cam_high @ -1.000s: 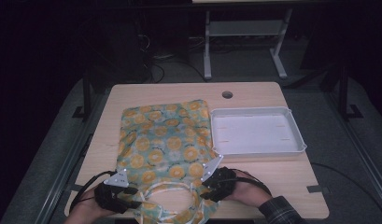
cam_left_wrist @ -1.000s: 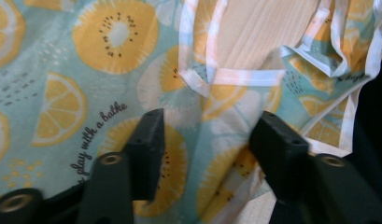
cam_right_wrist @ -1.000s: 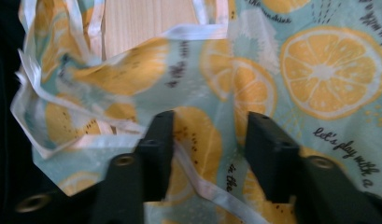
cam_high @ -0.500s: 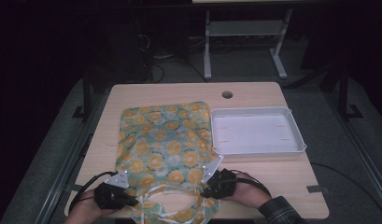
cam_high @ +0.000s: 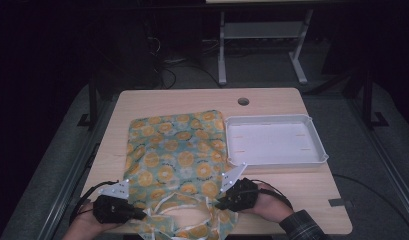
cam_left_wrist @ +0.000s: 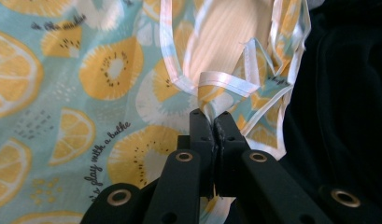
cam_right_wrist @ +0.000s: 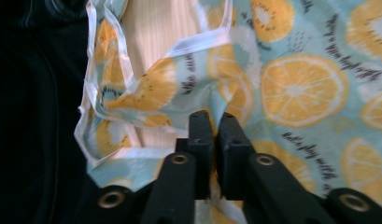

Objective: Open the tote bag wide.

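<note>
A light-blue cloth bag (cam_high: 177, 155) printed with orange and kiwi slices lies flat on the wooden table (cam_high: 272, 102), its white-edged handles at the near edge. My left gripper (cam_high: 141, 215) is shut on the bag's near left corner, and fabric (cam_left_wrist: 212, 100) bunches between its jaws. My right gripper (cam_high: 220, 205) is shut on the near right part of the bag, pinching printed cloth (cam_right_wrist: 216, 100). Both handles (cam_high: 192, 220) loop between the two grippers.
A white shallow tray (cam_high: 319, 152) sits empty to the right of the bag, close to my right gripper. A round cable hole (cam_high: 243, 101) is at the table's far side. Bare wood lies at the near right corner.
Both grippers have drawn slightly toward the near edge with the bag's lower end; the handles have bunched closer to the table's front edge.
</note>
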The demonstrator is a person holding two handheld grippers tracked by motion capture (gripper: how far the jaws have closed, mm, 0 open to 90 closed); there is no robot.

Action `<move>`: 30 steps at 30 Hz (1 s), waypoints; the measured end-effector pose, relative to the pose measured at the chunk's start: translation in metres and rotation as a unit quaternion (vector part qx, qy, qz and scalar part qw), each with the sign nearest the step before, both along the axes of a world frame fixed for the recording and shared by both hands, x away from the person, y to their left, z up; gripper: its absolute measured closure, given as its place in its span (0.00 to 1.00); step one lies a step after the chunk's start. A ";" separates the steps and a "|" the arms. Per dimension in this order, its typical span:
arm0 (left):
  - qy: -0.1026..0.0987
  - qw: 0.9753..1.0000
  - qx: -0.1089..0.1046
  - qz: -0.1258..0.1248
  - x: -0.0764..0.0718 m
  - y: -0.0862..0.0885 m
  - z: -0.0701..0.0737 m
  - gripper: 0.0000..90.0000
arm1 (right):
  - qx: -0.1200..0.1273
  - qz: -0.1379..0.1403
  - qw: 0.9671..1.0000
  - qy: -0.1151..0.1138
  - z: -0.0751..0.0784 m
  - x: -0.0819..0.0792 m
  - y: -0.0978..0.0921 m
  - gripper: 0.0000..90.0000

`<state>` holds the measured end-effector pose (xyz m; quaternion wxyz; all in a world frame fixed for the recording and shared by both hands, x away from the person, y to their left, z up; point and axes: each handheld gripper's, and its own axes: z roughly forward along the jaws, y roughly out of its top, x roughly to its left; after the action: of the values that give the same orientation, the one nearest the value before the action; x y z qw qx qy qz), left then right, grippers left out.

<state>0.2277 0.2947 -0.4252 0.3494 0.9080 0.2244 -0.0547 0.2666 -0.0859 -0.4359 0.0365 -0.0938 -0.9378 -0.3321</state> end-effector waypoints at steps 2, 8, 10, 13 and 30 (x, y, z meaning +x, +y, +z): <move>-0.006 1.000 -0.016 0.008 0.002 0.003 0.005 0.97 | 0.007 -0.004 1.000 -0.005 0.002 0.001 -0.001 0.93; -0.024 0.999 -0.029 0.021 0.010 0.006 0.017 0.97 | 0.014 -0.009 1.000 -0.016 0.008 0.005 -0.001 0.98; -0.031 0.999 -0.033 0.025 0.013 0.007 0.020 0.98 | 0.014 -0.011 1.000 -0.020 0.011 0.007 -0.001 0.99; -0.041 0.998 -0.042 0.036 0.018 0.009 0.026 0.98 | 0.017 -0.015 0.999 -0.022 0.014 0.009 -0.001 0.99; -0.089 0.988 -0.093 0.084 0.048 0.020 0.060 0.99 | 0.038 -0.039 0.997 -0.057 0.047 0.040 -0.001 0.99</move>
<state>0.2756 0.3146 -0.3649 0.4540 0.8509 0.2619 0.0358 0.3063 -0.0868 -0.3889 -0.0267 -0.1099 -0.9205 -0.3740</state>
